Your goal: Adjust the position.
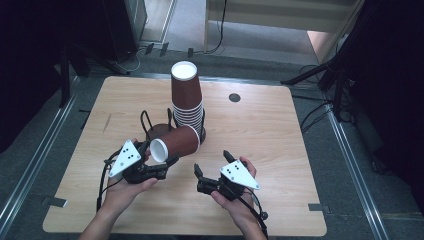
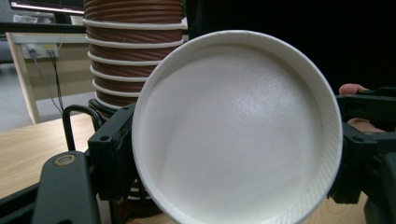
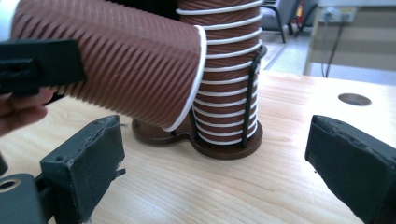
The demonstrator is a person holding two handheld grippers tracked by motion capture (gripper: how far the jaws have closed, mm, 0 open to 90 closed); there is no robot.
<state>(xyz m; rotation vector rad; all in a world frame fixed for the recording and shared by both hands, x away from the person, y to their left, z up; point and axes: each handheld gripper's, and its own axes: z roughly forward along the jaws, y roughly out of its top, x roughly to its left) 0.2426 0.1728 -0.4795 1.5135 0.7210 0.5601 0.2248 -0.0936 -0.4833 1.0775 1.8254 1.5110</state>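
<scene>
A brown ribbed paper cup (image 1: 180,142) lies on its side above the table, its white bottom (image 2: 233,130) facing the left gripper view. My left gripper (image 1: 159,156) is shut on it near that narrow end, one jaw on each side. The cup's white-lipped mouth (image 3: 187,93) points at a tall stack of upturned brown cups (image 1: 187,97) in a black wire holder (image 3: 229,149). My right gripper (image 1: 212,162) hovers just right of the held cup, open and holding nothing, with its pads (image 3: 88,154) wide apart.
The holder has a second, empty slot (image 1: 155,131) behind the held cup. A round dark hole (image 1: 234,97) sits in the wooden table (image 1: 270,135) at the back right. Cables and dark stands surround the table on the floor.
</scene>
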